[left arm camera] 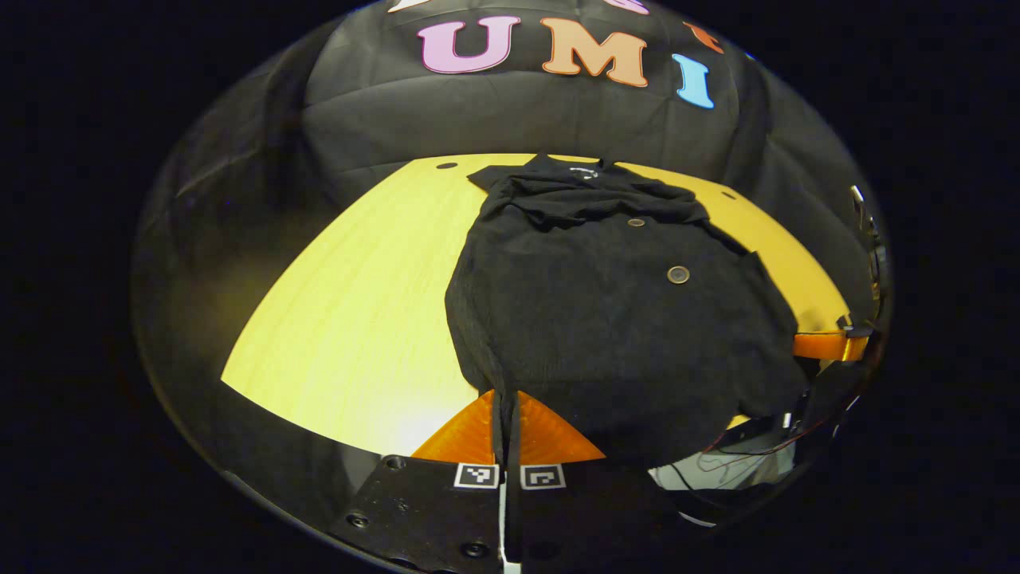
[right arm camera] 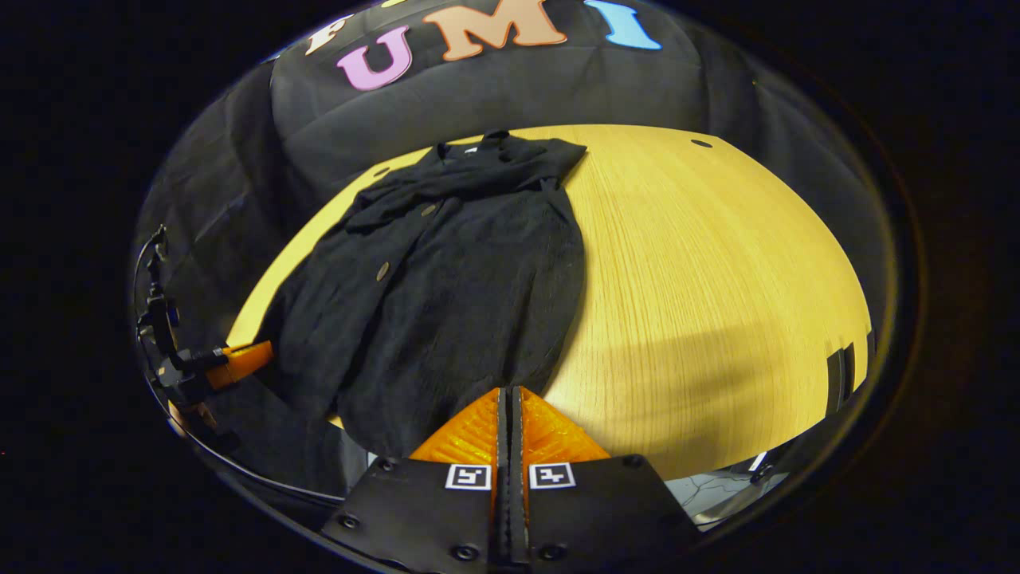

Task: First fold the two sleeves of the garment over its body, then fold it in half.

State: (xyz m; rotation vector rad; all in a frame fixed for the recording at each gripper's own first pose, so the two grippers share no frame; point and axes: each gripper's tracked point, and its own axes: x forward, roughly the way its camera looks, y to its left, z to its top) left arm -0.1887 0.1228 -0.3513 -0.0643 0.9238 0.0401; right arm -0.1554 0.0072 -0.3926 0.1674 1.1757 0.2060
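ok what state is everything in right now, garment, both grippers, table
garment: flat on the table, sleeves folded across its body, not yet folded in half, near hem pinched at both corners
left gripper: shut on the garment's hem
right gripper: shut on the garment's hem
table: carries the garment, which hangs a little over its near edge

Both gripper views look low across the table (left arm camera: 351, 319), sharing the garment (left arm camera: 606, 319).

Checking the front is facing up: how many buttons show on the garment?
2: one button mid-body, one smaller button nearer the collar on the garment. Folds may hide others.
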